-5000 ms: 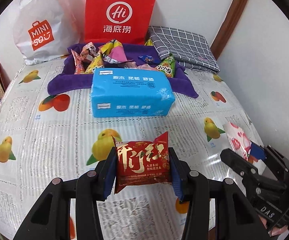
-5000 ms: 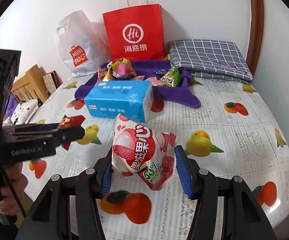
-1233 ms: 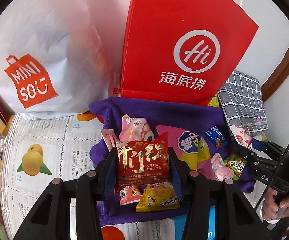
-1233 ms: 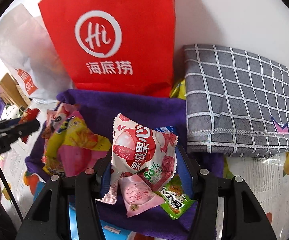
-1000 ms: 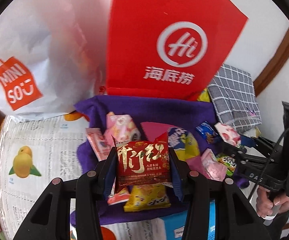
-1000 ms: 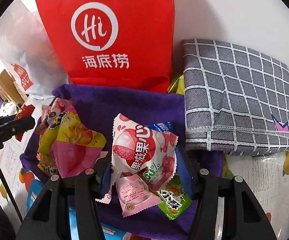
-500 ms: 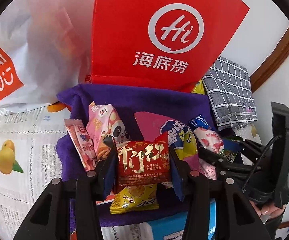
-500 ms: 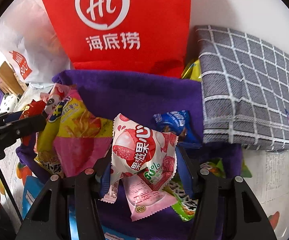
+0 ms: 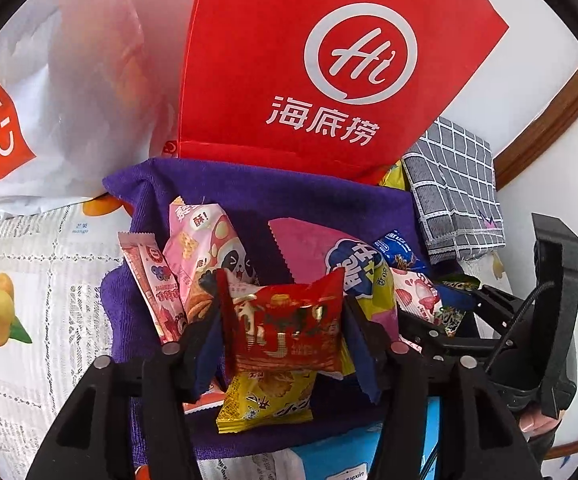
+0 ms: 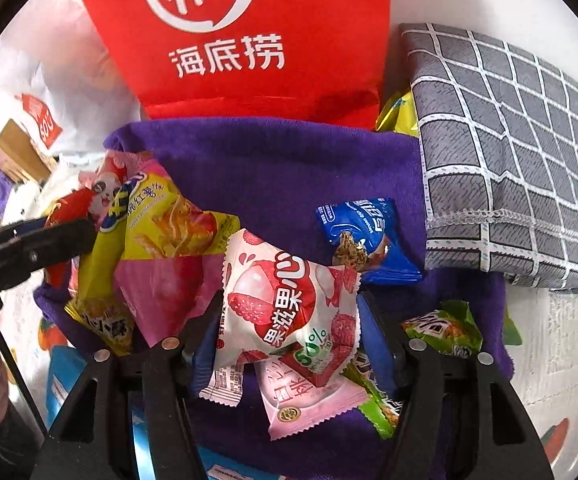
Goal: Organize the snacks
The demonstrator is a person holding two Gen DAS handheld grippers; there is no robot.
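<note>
Over the purple towel [image 9: 313, 208], at 12 o'clock from me, my left gripper [image 9: 283, 336] looks spread, the crinkly red foil snack packet [image 9: 285, 332] slipping loose; my right gripper [image 10: 289, 320] holds the white-pink lychee jelly pouch [image 10: 285, 300], ready to drop onto the pile.

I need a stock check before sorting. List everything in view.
red Haidilao paper bag: 1, red, behind cloth.
white Miniso plastic bag: 1, white, far left.
purple cloth: 1, purple, under the snacks.
grey checked cloth: 1, grey, right.
blue tissue pack: 1, blue, near edge.
panda biscuit packet: 1, pink, left.
pink-yellow chip bag: 1, centre.
blue cookie packet: 1, right.
yellow snack packet: 1, front.
green snack packet: 1, right.
red snack packet: 1, between left jaws.
lychee jelly packet: 1, white-red, between right jaws.
left gripper: black.
right gripper: black.
</note>
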